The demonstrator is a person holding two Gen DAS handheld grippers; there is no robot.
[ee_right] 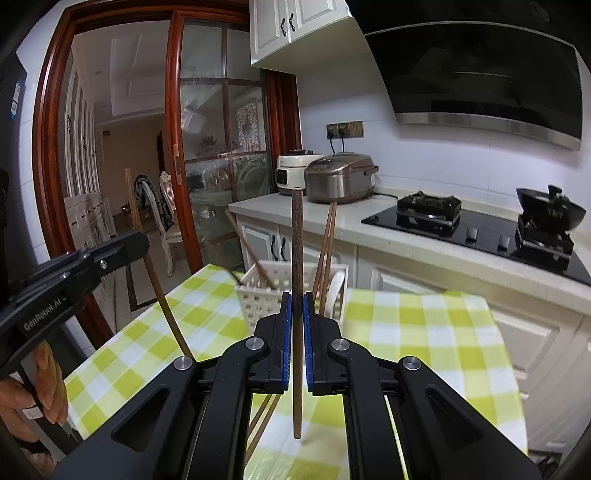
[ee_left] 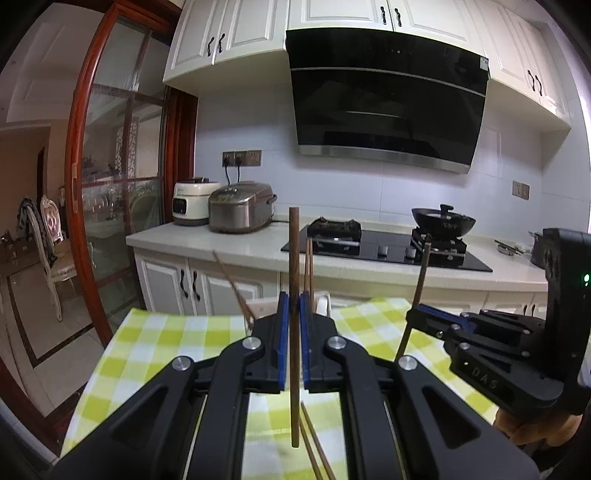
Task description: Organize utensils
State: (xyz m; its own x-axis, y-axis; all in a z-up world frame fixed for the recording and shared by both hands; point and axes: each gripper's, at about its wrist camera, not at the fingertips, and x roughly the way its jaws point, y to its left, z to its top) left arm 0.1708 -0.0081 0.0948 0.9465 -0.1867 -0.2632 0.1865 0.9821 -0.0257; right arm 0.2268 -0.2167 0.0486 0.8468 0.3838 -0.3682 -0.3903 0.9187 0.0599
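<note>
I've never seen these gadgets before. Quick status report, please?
Left gripper shut on a chopstick. Right gripper shut on another chopstick. White basket ahead, holding chopsticks. Nothing in the way.

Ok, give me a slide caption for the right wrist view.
Right gripper clamps an upright brown wooden chopstick before a white slotted plastic basket on the green-checked tablecloth.

A home kitchen: white panelled wall cabinets (ee_left: 236,33), a black glass range hood (ee_left: 388,99), a black gas hob (ee_left: 384,251) and a steel rice cooker (ee_left: 242,212) on a pale stone counter (ee_left: 207,240).
</note>
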